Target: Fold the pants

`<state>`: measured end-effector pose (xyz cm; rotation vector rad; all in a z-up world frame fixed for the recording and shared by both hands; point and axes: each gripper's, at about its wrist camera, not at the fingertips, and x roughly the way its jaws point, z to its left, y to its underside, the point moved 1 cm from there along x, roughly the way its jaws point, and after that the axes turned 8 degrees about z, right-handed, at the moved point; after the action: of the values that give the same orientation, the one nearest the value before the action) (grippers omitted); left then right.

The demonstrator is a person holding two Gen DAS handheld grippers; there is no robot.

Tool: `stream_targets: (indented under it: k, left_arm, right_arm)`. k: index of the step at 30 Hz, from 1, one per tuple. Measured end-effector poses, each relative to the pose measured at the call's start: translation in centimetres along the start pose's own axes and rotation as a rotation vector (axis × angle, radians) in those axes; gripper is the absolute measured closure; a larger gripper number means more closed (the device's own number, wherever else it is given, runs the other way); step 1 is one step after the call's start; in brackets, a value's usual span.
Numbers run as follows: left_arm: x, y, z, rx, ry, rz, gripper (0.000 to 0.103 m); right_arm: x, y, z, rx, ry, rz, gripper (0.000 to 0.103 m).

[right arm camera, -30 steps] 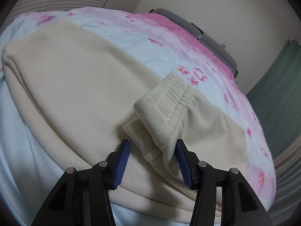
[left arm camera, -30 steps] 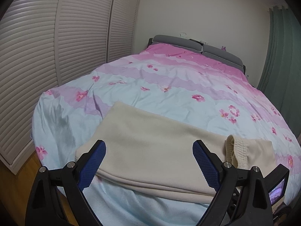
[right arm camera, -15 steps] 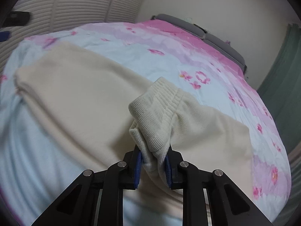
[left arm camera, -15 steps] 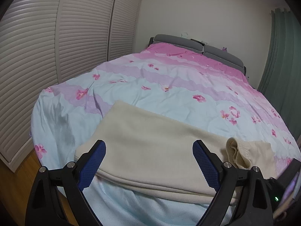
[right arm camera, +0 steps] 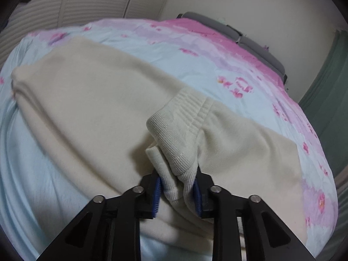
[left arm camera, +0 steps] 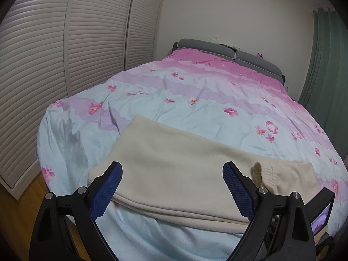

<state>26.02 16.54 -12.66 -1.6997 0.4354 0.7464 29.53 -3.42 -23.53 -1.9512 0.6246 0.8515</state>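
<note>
**Right hand-held gripper clamped on cuff; fold in progress**

The right hand-held gripper [right arm camera: 177, 190] is clenched on the ribbed cream cuff [right arm camera: 174, 137] of the cream fleece pants [right arm camera: 91, 108], its blue pads pressing bunched rib-knit from both sides. The left hand-held gripper [left arm camera: 171, 192] is released, jaws spread wide, hovering over the near edge of the garment and touching nothing.

Assessment: the step in hand is carrying the leg end across the body of the pants to shorten them. The next move likely calls for drawing the cuff over towards the far, left-hand end while the free gripper pins or squares the stack.

The pants lie on the near part of the bed with the pale blue and pink floral duvet [left arm camera: 195, 91], apparently already doubled, layered edges showing along the near side. The surface is smooth and soft; the cuff stands raised and curled above the flat cloth. The cloth looks limp and liable to sag on lifting.
</note>
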Motion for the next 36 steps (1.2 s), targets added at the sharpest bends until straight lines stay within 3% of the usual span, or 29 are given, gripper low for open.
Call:
stream_targets:
  k: [5,8,14,19,25,30,36]
  left_arm:
    - [-0.3,0.0,0.7,-0.006,-0.006,-0.001,0.008]
    - [-0.8,-0.1,1.7,-0.009,-0.014,-0.008,0.008]
    - [-2.7,-0.2,6.2,-0.026,-0.084,-0.034,0.008]
    - [-4.7,0.1,12.3,-0.065,-0.206,-0.064,0.008]
    - [-5.6,0.8,18.9,-0.146,-0.304,-0.072,0.008]
    - [-4.4,1.8,23.0,-0.207,-0.323,-0.045,0.008]
    - [-2.7,3.3,25.7,-0.269,-0.313,-0.009,0.008]
  right_arm:
    - [-3.1,0.8,0.0,-0.004,0.025,-0.051,0.05]
    - [-5.9,0.4,0.1,0.026,0.017,-0.128,0.043]
    - [-9.5,-3.5,3.9,-0.005,-0.137,-0.266,0.028]
    - [-10.5,-6.9,11.5,-0.198,-0.195,-0.348,0.028]
    - [-10.8,-8.2,20.5,-0.419,-0.184,-0.4,0.028]
    - [-8.4,-8.6,26.9,-0.564,-0.126,-0.35,0.028]
    - [-5.7,-9.8,30.5,-0.621,-0.062,-0.315,0.028]
